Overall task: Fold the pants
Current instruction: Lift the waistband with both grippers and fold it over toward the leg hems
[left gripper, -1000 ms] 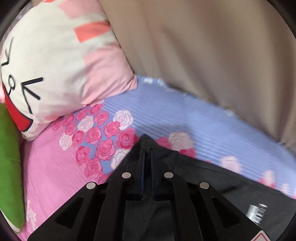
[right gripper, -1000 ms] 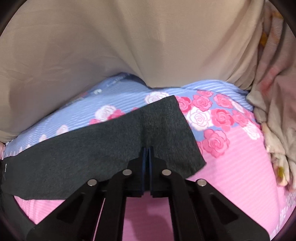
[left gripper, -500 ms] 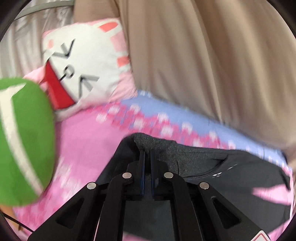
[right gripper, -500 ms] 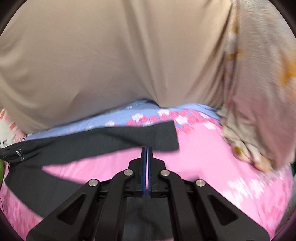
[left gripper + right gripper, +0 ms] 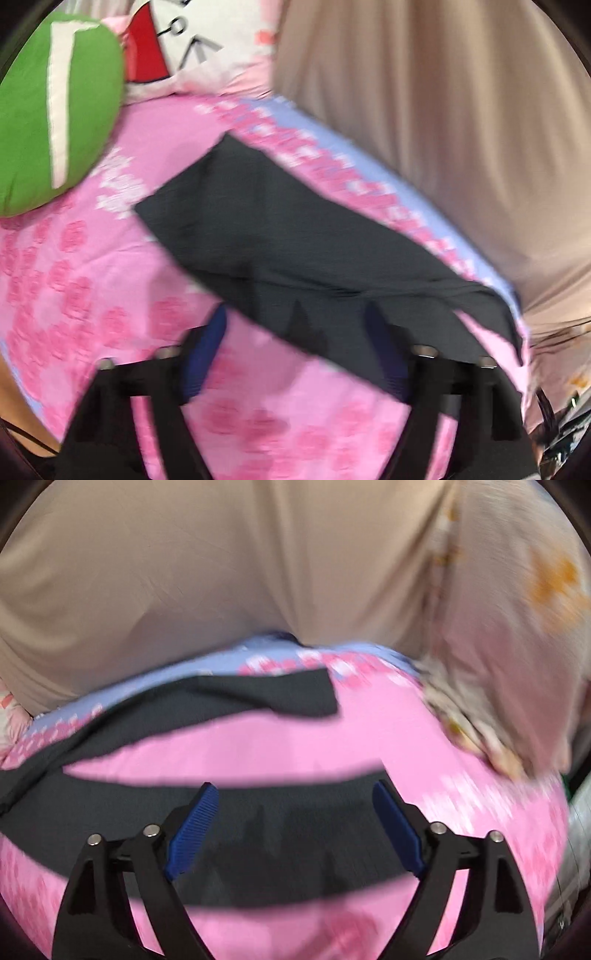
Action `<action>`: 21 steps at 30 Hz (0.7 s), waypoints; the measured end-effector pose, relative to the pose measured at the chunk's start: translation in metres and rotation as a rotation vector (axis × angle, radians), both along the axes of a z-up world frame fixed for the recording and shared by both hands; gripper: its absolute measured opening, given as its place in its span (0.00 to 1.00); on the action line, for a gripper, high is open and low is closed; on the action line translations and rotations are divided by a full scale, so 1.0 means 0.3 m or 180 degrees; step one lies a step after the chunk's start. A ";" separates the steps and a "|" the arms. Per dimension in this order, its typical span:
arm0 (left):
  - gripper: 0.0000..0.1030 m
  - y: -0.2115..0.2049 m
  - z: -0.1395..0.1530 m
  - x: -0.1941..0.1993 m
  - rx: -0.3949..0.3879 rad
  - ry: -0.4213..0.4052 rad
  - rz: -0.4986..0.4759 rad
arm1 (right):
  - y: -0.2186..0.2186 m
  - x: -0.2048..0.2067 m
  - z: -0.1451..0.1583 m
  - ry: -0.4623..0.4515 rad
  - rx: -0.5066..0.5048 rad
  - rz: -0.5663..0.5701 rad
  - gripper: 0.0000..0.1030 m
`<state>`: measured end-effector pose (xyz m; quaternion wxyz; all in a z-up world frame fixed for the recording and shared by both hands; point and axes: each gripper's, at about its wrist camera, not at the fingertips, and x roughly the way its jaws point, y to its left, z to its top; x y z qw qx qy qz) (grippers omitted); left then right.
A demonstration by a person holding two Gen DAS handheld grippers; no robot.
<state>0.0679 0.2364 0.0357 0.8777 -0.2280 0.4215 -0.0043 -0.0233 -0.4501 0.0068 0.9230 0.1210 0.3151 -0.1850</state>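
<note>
Dark grey pants (image 5: 280,236) lie on a pink and blue rose-print bedsheet (image 5: 74,280). In the left wrist view they run as a band from centre left to lower right. My left gripper (image 5: 295,317) is open and empty, its blue pads (image 5: 201,354) spread just above the near edge of the pants. In the right wrist view the pants (image 5: 280,834) show as two leg bands, one far (image 5: 258,694) and one near. My right gripper (image 5: 293,794) is open and empty over the near band. Both views are motion-blurred.
A green cushion (image 5: 55,103) and a white cartoon-face pillow (image 5: 192,40) sit at the far left. A beige curtain (image 5: 443,110) hangs along the far side of the bed. A crumpled floral blanket (image 5: 498,686) lies at the right.
Both grippers were shut on the pants; now both are open and have let go. Both have pulled back, and the pants now lie on the sheet.
</note>
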 end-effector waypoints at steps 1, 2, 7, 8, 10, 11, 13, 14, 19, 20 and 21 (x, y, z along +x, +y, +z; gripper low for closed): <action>0.74 -0.031 0.000 0.019 0.0013 -0.0004 -0.0042 | -0.045 0.087 0.002 0.0016 0.0071 0.0018 0.83; 0.74 -0.056 -0.010 0.046 0.0020 0.0020 -0.0077 | -0.083 0.147 -0.002 0.0036 0.0114 0.0000 0.83; 0.73 -0.056 -0.071 0.146 -0.0071 0.0208 0.0133 | -0.282 0.448 -0.058 0.0300 0.0162 -0.0210 0.83; 0.73 -0.048 -0.071 0.154 -0.0035 0.0209 0.0181 | -0.305 0.483 -0.071 0.0331 0.0181 -0.0235 0.83; 0.73 -0.034 -0.077 0.174 0.0033 0.0230 0.0267 | -0.348 0.554 -0.114 0.0419 0.0278 -0.0219 0.74; 0.73 -0.026 -0.082 0.186 0.0059 0.0257 0.0312 | -0.358 0.574 -0.136 0.0478 0.0319 -0.0200 0.68; 0.73 -0.014 -0.092 0.205 0.0066 0.0302 0.0356 | -0.359 0.605 -0.182 0.0607 0.0348 -0.0148 0.46; 0.73 -0.011 -0.095 0.212 0.0066 0.0308 0.0369 | -0.343 0.604 -0.176 0.0592 0.0240 -0.0105 0.37; 0.73 -0.019 -0.094 0.226 0.0015 0.0298 0.0372 | -0.249 0.468 -0.025 0.0153 0.0059 0.0109 0.01; 0.74 -0.020 -0.094 0.225 -0.0013 0.0295 0.0363 | -0.222 0.415 0.016 0.0021 0.0019 0.0161 0.01; 0.74 -0.020 -0.096 0.223 -0.0038 0.0309 0.0359 | -0.187 0.353 0.057 -0.0120 -0.0036 0.0217 0.01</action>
